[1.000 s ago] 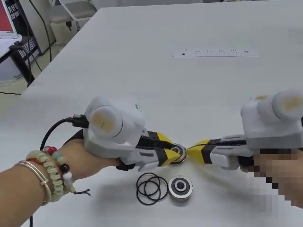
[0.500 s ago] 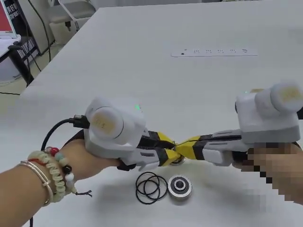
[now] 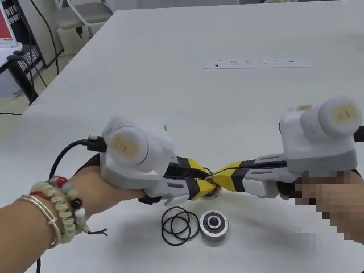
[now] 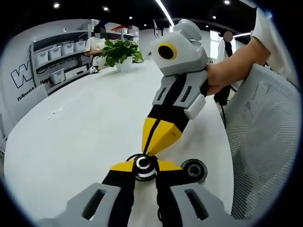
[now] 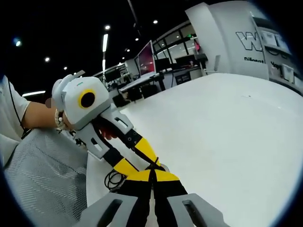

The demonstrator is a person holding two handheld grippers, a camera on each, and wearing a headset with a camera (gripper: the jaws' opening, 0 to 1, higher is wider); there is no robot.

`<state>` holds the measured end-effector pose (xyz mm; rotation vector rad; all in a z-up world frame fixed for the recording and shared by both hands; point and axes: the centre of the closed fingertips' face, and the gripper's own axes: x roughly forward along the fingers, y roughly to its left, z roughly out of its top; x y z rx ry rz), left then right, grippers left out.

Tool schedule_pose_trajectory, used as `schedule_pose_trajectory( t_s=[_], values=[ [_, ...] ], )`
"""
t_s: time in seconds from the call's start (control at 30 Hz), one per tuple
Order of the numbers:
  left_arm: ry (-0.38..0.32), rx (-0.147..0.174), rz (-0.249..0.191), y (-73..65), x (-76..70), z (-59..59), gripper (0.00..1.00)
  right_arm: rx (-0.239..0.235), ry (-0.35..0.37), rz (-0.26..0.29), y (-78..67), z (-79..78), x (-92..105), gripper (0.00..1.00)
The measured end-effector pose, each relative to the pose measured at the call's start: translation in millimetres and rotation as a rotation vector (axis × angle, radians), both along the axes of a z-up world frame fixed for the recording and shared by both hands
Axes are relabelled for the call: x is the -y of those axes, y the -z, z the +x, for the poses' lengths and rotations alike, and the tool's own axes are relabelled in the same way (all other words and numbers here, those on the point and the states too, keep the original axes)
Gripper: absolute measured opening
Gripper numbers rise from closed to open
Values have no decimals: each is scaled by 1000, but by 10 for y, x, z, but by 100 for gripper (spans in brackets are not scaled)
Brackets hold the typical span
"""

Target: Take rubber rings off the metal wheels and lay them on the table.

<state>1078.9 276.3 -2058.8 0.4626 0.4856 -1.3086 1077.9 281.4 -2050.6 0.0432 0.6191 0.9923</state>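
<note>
My left gripper [image 3: 206, 185] is shut on a small metal wheel [image 3: 214, 191], held just above the white table [image 3: 239, 114]. In the left gripper view the wheel [image 4: 143, 168] sits between the yellow fingertips [image 4: 124, 166], with a thin black rubber ring [image 4: 134, 156] lifted at its top edge. My right gripper [image 3: 216, 175] comes in from the right, its jaws pressed together at that ring over the wheel. In the right gripper view the shut right gripper [image 5: 152, 173] meets the left gripper [image 5: 138, 158] tip to tip.
Several loose black rings [image 3: 176, 226] lie on the table below the grippers, beside a second metal wheel [image 3: 214, 223] that lies flat. A white power strip [image 3: 257, 62] lies far back. A black cable [image 3: 65, 156] trails from the left gripper.
The right gripper has moved left, from just beside the held wheel to over it, crossing the left gripper's tips. The left gripper, loose rings and second wheel have stayed put.
</note>
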Motion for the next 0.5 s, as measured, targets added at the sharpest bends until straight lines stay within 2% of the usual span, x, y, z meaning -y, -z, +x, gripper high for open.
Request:
schedule_pose_trajectory(
  t_s=[0.17,0.27,0.33,0.5],
  values=[
    [19,0,-8,-52,-28,-56,17,-9,-1,13,-23,-11,-26,0],
    [29,-14,-32,-147,-33,-98,23,-7,0,19,-60,-16,-39,0],
    [43,0,-37,-207,-52,-131,27,-3,-5,25,-94,-20,-52,0],
    [63,6,-34,-317,-141,-165,34,9,-19,32,-152,-28,-94,0]
  ],
)
